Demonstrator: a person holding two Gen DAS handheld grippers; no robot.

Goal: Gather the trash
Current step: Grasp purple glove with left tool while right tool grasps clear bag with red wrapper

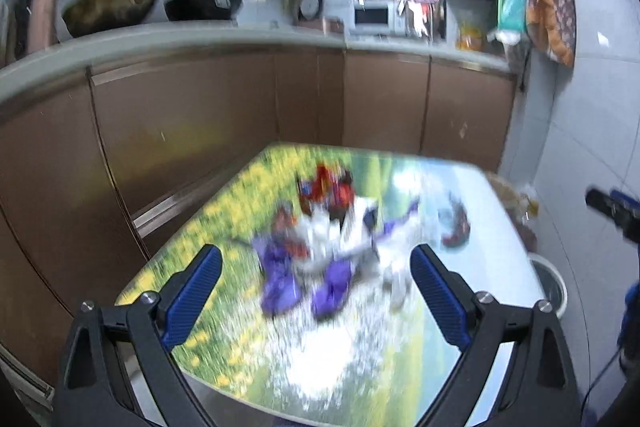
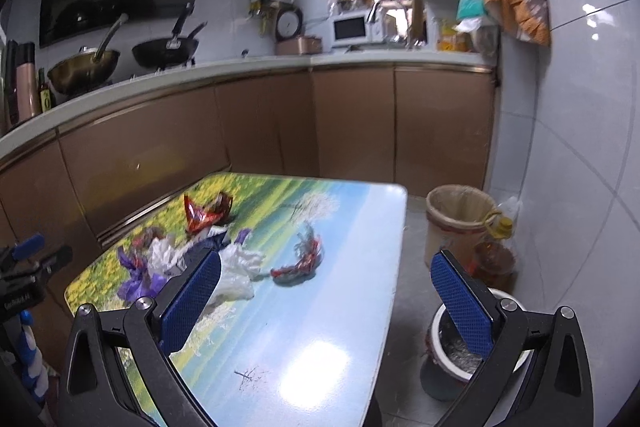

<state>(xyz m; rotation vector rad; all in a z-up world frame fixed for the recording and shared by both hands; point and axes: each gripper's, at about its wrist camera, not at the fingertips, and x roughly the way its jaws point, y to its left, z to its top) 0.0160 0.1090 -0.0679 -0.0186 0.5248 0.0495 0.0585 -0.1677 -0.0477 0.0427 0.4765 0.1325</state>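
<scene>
Both grippers are hanging wide open, empty; left gripper (image 1: 316,267) is nearer, wrapper pile (image 1: 320,251) lying dead ahead on the table (image 1: 360,367), right gripper (image 2: 326,279) further off.

The landscape-printed tabletop (image 2: 304,307) shows yellow flowers, green field and blue sky; on it lie a red crinkled wrapper (image 2: 204,213), purple plastic scraps (image 2: 136,281) and a white crumpled bag (image 2: 238,267).

Motion blur smears the wrappers (image 1: 320,251) on the bench (image 1: 224,227) in the left wrist view. The right finger (image 2: 464,303) partly hides a white pot (image 2: 448,347).
</scene>
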